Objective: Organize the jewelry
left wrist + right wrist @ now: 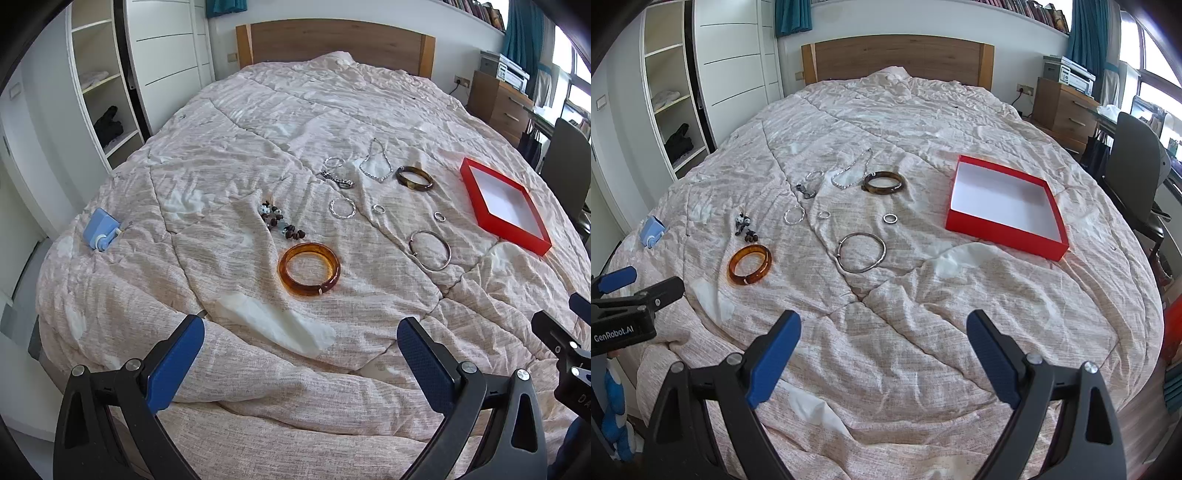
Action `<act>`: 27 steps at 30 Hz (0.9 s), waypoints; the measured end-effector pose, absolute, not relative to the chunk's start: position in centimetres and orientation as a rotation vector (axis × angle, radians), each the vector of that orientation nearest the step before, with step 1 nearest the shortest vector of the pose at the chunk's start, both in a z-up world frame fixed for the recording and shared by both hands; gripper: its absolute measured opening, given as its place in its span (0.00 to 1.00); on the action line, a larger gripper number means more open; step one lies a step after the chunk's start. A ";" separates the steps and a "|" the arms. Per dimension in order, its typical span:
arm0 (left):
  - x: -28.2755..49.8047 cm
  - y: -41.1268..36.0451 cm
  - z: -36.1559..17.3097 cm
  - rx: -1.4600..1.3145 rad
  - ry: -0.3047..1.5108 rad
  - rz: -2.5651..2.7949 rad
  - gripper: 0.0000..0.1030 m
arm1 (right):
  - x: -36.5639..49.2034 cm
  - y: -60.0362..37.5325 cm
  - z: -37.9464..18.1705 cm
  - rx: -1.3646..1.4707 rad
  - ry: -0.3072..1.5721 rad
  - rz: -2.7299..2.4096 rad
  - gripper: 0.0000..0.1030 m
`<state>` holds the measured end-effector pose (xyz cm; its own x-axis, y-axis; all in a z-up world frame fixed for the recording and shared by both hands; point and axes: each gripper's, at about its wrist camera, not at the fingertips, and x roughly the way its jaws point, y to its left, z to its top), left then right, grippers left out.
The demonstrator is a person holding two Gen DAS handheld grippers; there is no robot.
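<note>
Nothing sorted yet, by the look of it: the wide bed under a crumpled pink-beige quilt (923, 295) carries everything, and the shallow red cardboard box with a white inside (1006, 206) sits empty toward the right side, well apart from most of the jewelry. Left gripper (301, 365) and right gripper (882, 354) both hover over the near edge of the bed, fingers spread wide, nothing between them. Biggest pieces: translucent amber plastic bangle (309, 268) nearest the left gripper, thin silver wire bangle (862, 252) nearest the box, dark tortoiseshell bangle (884, 181) further back. Then silver chain necklace (376, 162), twisted silver hoop (342, 208), a tangled dark metal chain piece (338, 178), a heap of brown and white beads (280, 221), and two small silver rings (890, 218) (824, 214). Unrelated small light-blue plastic gadget (100, 229) at the left edge, ignore. My read on the first step: right gripper takes the silver wire bangle since it's the closest reach to the box. Come in steep, straddle the rim across one side rather than the full diameter, press slightly into the quilt so the lower finger gets under the wire. Soft bedding will give, so close slowly or the hoop will skate. Leave rings and beads for last; those need a tip pinch.
</note>
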<state>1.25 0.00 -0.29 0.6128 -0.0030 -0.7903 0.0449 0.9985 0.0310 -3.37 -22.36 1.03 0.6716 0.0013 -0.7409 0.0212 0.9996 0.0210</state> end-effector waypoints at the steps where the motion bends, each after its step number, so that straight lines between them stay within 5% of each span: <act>1: 1.3 0.0 -0.3 0.048 0.911 -0.028 1.00 | -3.3 -22.2 1.0 0.027 0.835 -0.010 0.89; 27: 1.6 0.3 -0.1 0.035 0.902 -0.022 1.00 | -3.0 -22.3 1.2 0.031 0.834 0.006 0.89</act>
